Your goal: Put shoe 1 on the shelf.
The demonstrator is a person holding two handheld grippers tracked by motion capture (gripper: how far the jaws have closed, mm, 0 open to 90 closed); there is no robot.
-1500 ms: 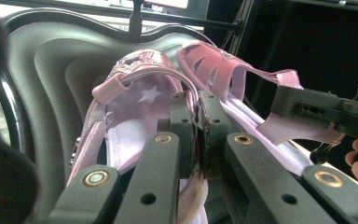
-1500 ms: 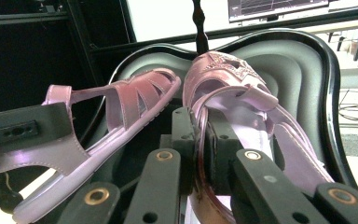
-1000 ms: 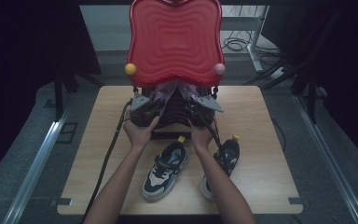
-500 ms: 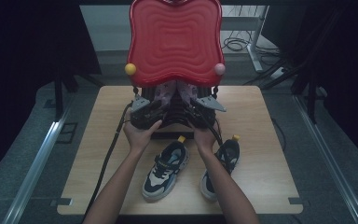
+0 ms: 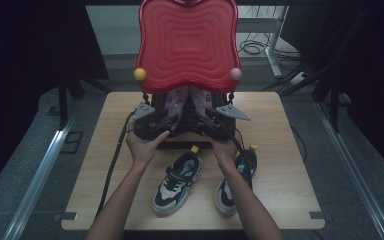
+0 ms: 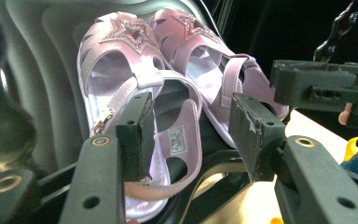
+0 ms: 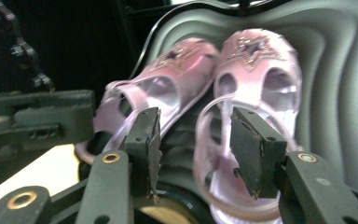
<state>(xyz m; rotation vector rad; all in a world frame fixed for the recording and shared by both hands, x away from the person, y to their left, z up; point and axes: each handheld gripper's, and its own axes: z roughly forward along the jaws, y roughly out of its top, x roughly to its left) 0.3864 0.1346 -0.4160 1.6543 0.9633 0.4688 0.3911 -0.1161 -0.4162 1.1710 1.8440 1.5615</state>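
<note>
Left gripper view gives me the pink sandals (image 6: 168, 88) leaning toes-up inside the grey shell of the red case (image 5: 187, 45), apparently so they stay put. My left gripper (image 6: 189, 133) has just been opening, its fingers spread around one heel strap without pressing. My right gripper (image 7: 196, 144) likewise spreads, nothing pinched. Both hands reach forward over the sneakers (image 5: 177, 182) on the surface (image 5: 290, 200).

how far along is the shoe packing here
Looks done: the pink sandals lie side by side inside the open red case. In hand: the left gripper and right gripper hover at the sandals' heel straps; their jaws have just been opening and press on nothing, which looks like a release. Left: the two sneakers sit on the table outside the case, untouched.
</note>
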